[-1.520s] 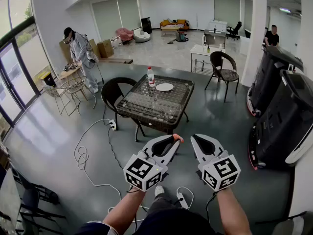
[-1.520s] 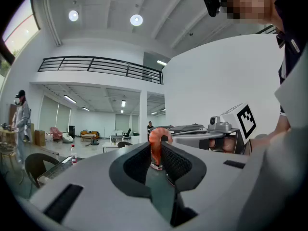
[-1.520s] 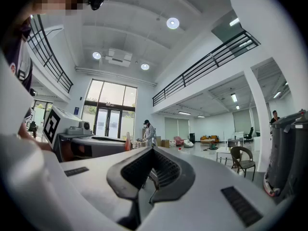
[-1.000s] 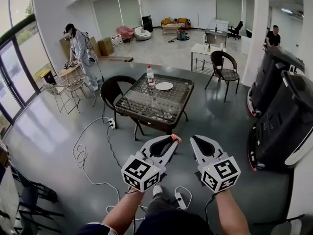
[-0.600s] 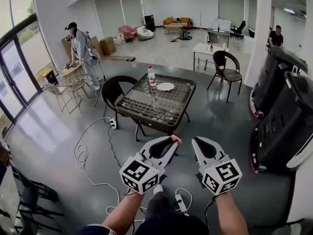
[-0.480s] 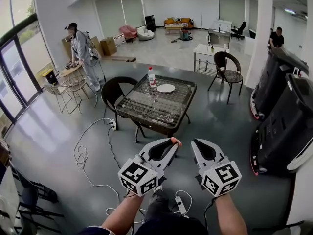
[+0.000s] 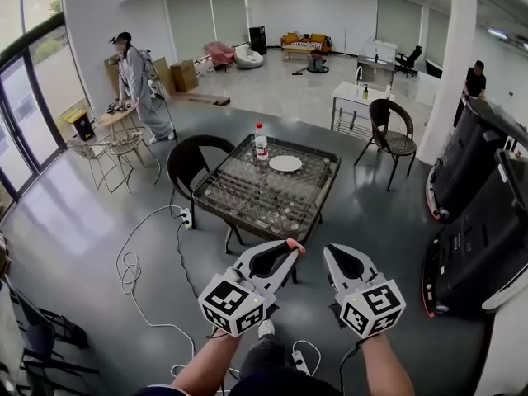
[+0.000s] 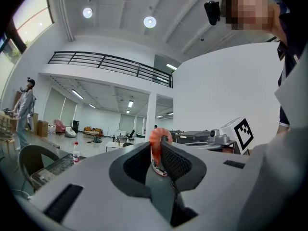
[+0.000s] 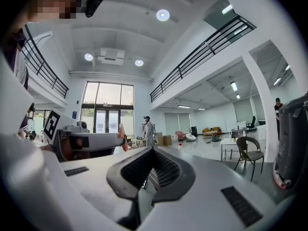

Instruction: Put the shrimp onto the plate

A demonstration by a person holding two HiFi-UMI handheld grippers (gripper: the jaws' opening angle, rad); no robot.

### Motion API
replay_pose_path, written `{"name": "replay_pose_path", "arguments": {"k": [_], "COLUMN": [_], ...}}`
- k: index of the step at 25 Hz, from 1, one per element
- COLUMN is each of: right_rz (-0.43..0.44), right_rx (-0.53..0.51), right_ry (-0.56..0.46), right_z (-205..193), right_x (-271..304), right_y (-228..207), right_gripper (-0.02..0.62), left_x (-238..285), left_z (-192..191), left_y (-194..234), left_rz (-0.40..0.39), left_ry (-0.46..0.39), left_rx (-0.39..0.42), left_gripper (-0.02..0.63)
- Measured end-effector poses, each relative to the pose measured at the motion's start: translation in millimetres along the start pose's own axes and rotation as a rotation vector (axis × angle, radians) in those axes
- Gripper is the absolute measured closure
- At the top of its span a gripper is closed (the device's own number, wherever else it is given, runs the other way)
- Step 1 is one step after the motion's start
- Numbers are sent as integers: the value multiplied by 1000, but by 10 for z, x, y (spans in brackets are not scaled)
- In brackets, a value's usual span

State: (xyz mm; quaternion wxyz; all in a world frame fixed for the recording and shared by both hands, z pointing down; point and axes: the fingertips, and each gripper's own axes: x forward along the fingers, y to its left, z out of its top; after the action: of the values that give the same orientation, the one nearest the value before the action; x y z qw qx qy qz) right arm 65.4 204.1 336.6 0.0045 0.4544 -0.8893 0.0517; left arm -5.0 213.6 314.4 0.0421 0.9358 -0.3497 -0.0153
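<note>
left gripper (image 7: 289,250) pinching shrimp (image 8: 157,141) | right gripper (image 7: 329,252) pressed together | plate (image 7: 285,163) (on table (image 7: 252,195)) well apart

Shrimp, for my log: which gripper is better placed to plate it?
Left: the left gripper is shut on the shrimp, while the right gripper is shut and empty. The plate lies ahead.

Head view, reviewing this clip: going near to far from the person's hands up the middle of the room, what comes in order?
The left tool, shut on the shrimp → glass-topped table → white plate → orange sofa.
</note>
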Motion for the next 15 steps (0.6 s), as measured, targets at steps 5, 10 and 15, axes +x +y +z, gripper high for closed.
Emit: {"name": "replay_pose_path", "arguments": {"k": [5, 10, 15], "right_rz": [-11, -29, -49], "right_rx": [-22, -16, -18], "right_ry": [37, 84, 115], "right_z": [-27, -54, -12], "right_x": [549, 1122, 1679], "right_y": [-151, -259, -292], "right_gripper": [591, 591, 591], "left_x": [185, 322, 417], "left_z": [-40, -166, -197], "left_y": [626, 1200, 1685], "left_rz": [9, 0, -40], "left_ry": [-10, 26, 50], "left_rx": [-24, -30, -70], "left_gripper": [535, 536, 536]}}
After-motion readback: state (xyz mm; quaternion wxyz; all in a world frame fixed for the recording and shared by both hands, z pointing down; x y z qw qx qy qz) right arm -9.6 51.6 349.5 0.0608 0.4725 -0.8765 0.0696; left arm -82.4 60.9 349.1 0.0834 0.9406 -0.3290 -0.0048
